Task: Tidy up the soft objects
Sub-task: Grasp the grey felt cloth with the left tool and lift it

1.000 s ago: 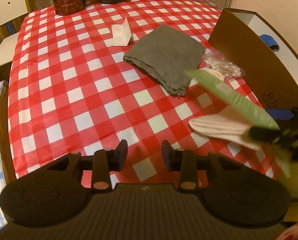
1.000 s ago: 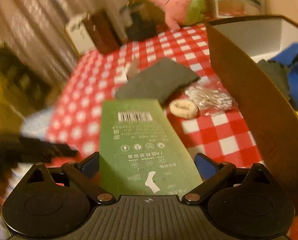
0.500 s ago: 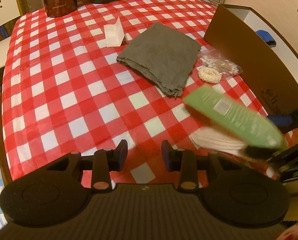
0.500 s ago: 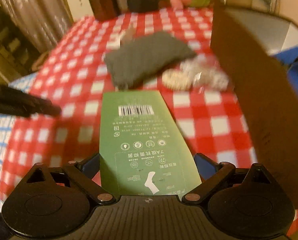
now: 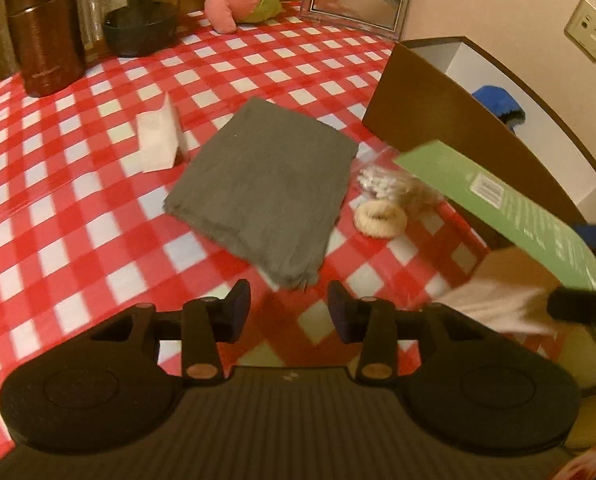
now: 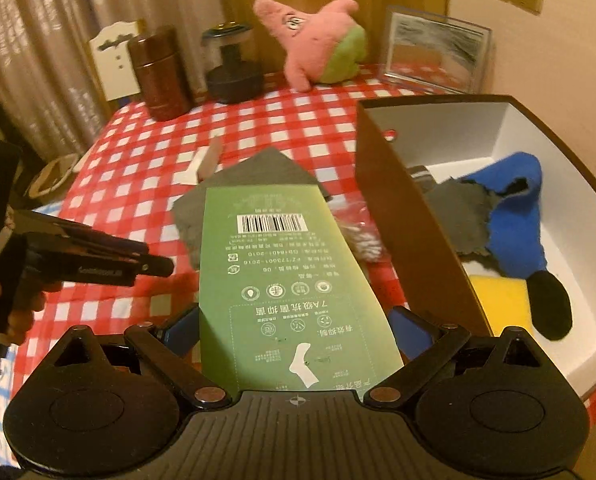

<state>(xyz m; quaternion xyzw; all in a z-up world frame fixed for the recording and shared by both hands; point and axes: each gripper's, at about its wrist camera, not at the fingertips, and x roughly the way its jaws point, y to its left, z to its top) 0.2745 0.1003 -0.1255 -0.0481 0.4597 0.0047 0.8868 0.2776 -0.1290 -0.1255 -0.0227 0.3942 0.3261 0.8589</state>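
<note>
Beside box (image 6: 385, 184): right tool (image 6: 294, 332) clamps carded socks (image 6: 286, 264); left tool (image 5: 289, 306) open, empty. Socks may snag rim.

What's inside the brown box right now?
The brown box holds a blue fabric piece, a grey cloth, a yellow item and something black. Its near wall hides the rest.

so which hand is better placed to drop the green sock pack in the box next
Right. The right gripper already holds the green sock pack, next to the open box where other soft things lie. The left gripper is open and holds nothing, over the tablecloth by the grey cloth.
</note>
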